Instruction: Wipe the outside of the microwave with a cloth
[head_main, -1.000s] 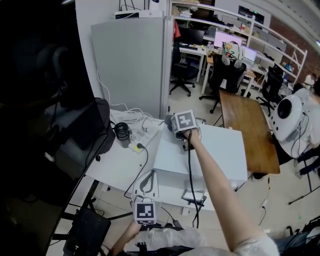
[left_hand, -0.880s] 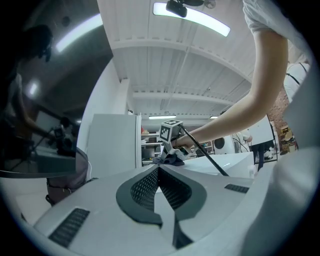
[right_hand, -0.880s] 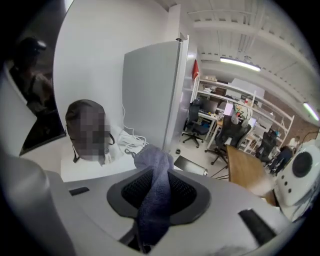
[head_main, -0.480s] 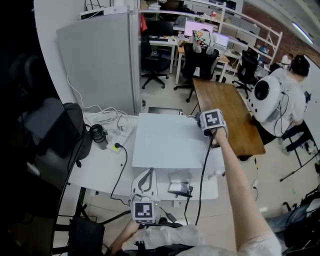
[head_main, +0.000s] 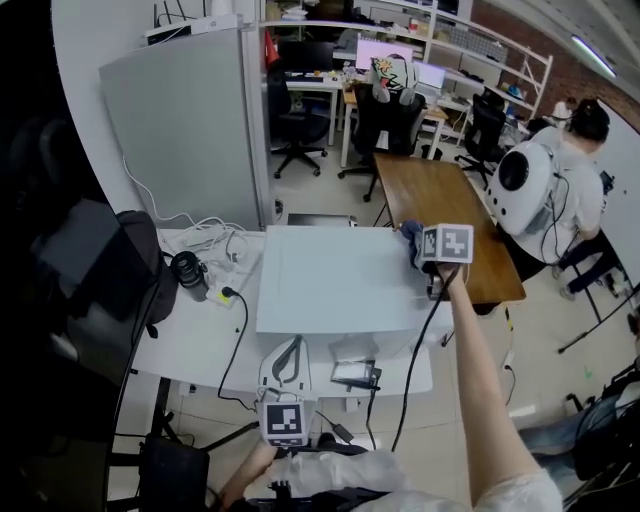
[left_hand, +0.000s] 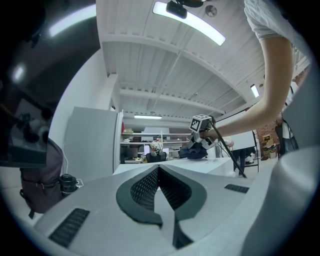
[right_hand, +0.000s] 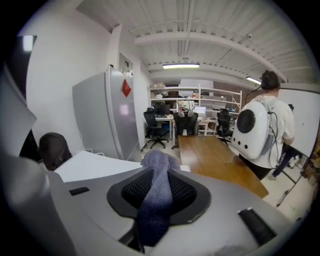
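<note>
In the head view, the right gripper (head_main: 425, 252) is holding a blue cloth (head_main: 409, 234) at the far right corner of the microwave's (head_main: 330, 285) white top. The left gripper (head_main: 287, 350) is hovering at the near edge of the table (head_main: 190, 340).

In the left gripper view, its jaws are meeting with nothing between them, pointing across the microwave top toward the cloth.

In the right gripper view, the jaws are clamping the cloth, which is bunching past their tips, with a wooden table (right_hand: 215, 155) lying beyond.
</note>
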